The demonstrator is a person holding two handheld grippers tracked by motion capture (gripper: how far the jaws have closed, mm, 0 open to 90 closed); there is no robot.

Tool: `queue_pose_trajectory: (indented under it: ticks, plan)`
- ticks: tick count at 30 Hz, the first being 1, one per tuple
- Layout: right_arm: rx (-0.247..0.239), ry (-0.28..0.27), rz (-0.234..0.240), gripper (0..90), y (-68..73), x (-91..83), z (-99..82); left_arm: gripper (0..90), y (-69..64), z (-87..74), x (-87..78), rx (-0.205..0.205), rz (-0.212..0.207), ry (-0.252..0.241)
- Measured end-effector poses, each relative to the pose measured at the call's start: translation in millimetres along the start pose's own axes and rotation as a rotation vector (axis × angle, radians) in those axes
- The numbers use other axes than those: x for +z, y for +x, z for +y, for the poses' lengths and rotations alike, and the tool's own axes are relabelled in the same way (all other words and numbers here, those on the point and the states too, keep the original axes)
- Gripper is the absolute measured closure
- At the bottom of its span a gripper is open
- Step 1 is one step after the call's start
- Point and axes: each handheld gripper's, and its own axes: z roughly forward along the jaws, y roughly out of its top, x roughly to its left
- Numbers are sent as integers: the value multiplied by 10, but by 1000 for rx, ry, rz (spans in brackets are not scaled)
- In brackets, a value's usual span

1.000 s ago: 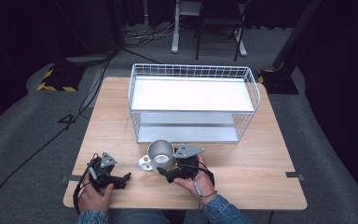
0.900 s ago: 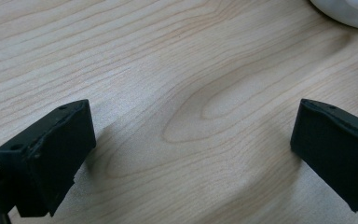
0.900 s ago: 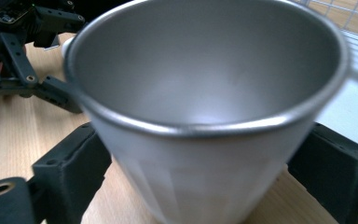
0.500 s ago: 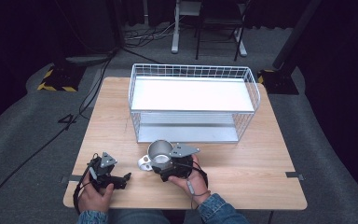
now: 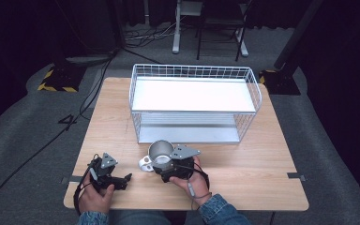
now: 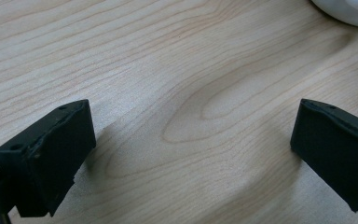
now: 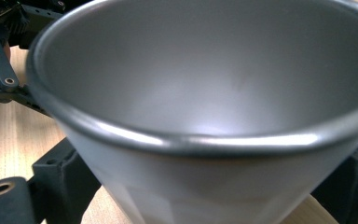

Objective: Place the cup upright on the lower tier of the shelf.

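On the wooden worktop (image 5: 243,164) the mug (image 5: 161,152) stands between the right gripper's (image 5: 168,165) half-closing jaws; left gripper (image 5: 122,180) gapes empty, farther

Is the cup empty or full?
Empty: the right gripper view shows the cup with a bare grey inside, nothing in it.

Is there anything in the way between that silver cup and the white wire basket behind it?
Nothing visible. The cup sits between the right gripper jaws, and only bare table lies between it and the wire basket. The basket's front wall would need clearing, though.
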Motion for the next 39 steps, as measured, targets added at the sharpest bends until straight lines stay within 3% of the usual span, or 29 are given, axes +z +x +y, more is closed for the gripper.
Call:
queue_pose_trajectory:
  ticks: [7,14,16,29,39]
  plan:
    - [-7,-11,-6,84,-27,-38,84,2,0,0,0,-1,0,0]
    - [23,-17,-43,84,-171,-82,167,2,0,0,0,0,0,0]
    - [36,-22,-80,84,-283,-121,201,2,-1,0,0,-1,0,0]
    - [88,-35,-213,84,-746,-193,257,2,0,0,0,0,0,0]
    - [117,-44,-284,84,-993,-200,275,2,0,0,0,0,0,0]
